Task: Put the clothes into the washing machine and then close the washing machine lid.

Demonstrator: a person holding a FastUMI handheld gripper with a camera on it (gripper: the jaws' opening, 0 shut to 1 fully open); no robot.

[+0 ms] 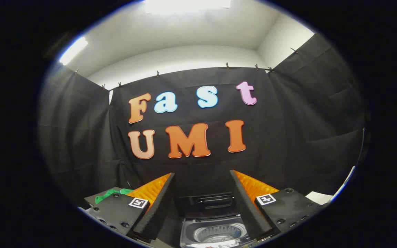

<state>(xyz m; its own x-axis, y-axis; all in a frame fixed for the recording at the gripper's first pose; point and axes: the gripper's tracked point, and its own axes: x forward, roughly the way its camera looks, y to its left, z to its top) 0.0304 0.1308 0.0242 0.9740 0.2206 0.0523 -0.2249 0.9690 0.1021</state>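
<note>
Green cloth, a thin strip of garment (pixel 110 194), lies at ten o'clock from the claw (pixel 202 206), just beyond its left finger and well off the midline. The claw stands wide open, holding nothing. The small top-loading washing machine with its perforated metal drum (pixel 219 232) sits low between the fingers at six o'clock, its dark lid (pixel 207 203) raised behind the opening.

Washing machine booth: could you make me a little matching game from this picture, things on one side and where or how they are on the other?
Things:
1. washing machine
2. lid
3. green cloth
4. gripper

Descriptions:
A. raised behind the drum
B. open, holding nothing
C. below and between the fingers, drum exposed
D. lying beside one finger's mount

Pairs: 1-C, 2-A, 3-D, 4-B
</note>
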